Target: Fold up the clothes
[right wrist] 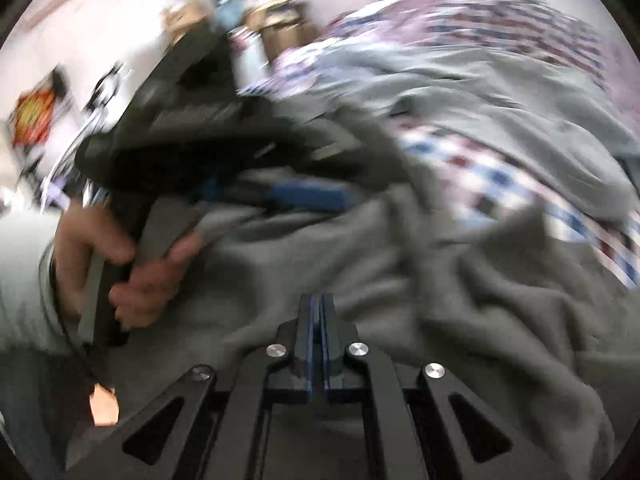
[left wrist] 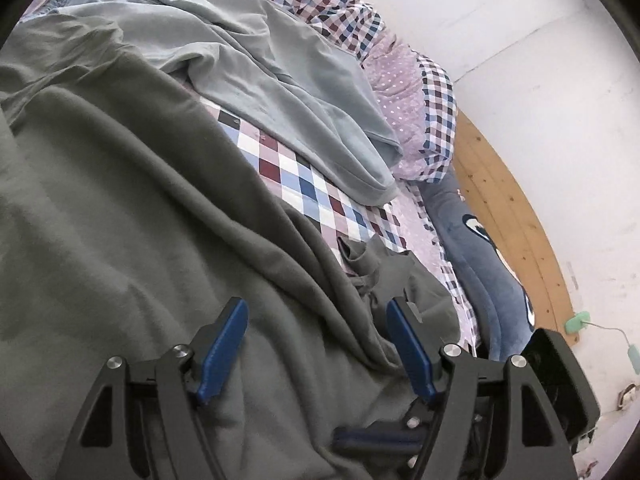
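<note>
The soft, limp grey-green fleece garment point(left wrist: 120, 216) lies rumpled on the checked bed cover point(left wrist: 296, 176), under the wide-open left claw point(left wrist: 316, 316), while the right claw point(right wrist: 319, 312) is closed, apparently empty; a hem or corner seems best to grip.

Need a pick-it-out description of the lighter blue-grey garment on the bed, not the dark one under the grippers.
Start from the checked bedsheet in the left wrist view. Two garments lie on it: the dark grey-green garment fills the near side under the open left gripper, and the pale blue-grey garment lies beyond a strip of bare checks. It is the lighter, bluer one, farther off, with a rounded folded edge.
</note>
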`<state>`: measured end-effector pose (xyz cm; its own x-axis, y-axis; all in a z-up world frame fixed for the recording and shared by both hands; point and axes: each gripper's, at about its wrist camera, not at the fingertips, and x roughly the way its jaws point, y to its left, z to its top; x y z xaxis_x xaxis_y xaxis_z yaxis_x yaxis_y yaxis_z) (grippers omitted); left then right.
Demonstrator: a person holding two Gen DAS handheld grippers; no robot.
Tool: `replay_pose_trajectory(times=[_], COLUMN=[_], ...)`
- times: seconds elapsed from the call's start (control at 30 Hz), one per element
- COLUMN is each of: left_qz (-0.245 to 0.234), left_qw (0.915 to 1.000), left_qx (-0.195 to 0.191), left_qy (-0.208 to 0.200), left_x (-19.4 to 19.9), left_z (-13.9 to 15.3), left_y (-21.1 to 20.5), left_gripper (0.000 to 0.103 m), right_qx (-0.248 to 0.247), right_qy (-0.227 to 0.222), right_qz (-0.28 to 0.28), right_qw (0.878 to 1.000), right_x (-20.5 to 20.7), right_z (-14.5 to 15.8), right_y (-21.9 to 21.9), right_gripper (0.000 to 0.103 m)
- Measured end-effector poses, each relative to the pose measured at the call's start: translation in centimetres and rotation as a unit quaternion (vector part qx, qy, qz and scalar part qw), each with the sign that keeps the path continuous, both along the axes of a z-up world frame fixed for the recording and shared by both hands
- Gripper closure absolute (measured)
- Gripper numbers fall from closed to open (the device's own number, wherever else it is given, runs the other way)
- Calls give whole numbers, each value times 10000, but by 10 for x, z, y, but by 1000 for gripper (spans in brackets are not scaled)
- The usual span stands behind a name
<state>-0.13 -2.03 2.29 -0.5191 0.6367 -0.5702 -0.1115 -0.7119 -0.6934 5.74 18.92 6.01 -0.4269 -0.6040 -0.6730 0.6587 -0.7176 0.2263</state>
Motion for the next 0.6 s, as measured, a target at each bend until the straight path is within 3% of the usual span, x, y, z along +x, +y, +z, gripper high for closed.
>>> replay_pose_trajectory(times=[0.07, 0.1, 0.13, 0.17, 0.23, 0.3, 0.37, 0.5, 0.6], left_qz=[45, 65, 91, 119, 192, 232, 212, 51, -92], left_qw=[10000, 10000, 9999, 9999, 9997, 9995, 9991, 9971, 9960], left_qx=[-45, -65, -83, -102, -134, -146, -205, -499, -596], left_qy=[8, 11, 10, 11, 65, 172, 293, 568, 659], left_x=[-1, -1, -1, -1, -1, 1, 2, 8, 12], left_z=[0, -1, -1, -1, 0, 4, 8, 19, 23], left_y=[1, 0, 0, 0, 1, 3, 8, 25, 37], left_gripper=[28, 28, 28, 28, 28, 28, 28, 28, 27], right_qx=[-281, -421, -561, -699, -1040, -1365, -1469, -1781, -1953], right_qy=[125, 188, 250, 312, 459, 347, 29, -722, -1100], right_qz=[-710, -1063, -1415, -1765, -2828, -3703, -4199, -4591, -4609], right_qw=[9970, 9933, 9880, 9813, 9524, 9182, 8956, 8674, 8587], right_x=[-6, -9, -12, -15, -14, -10, -19, -20, -19], right_z=[9, 13, 17, 22, 30, 30, 25, 4, -7], right_y=[32, 48, 64, 80, 122, 163, 189, 223, 235], right_gripper=[88, 76, 57, 48, 27, 22, 22, 22, 22])
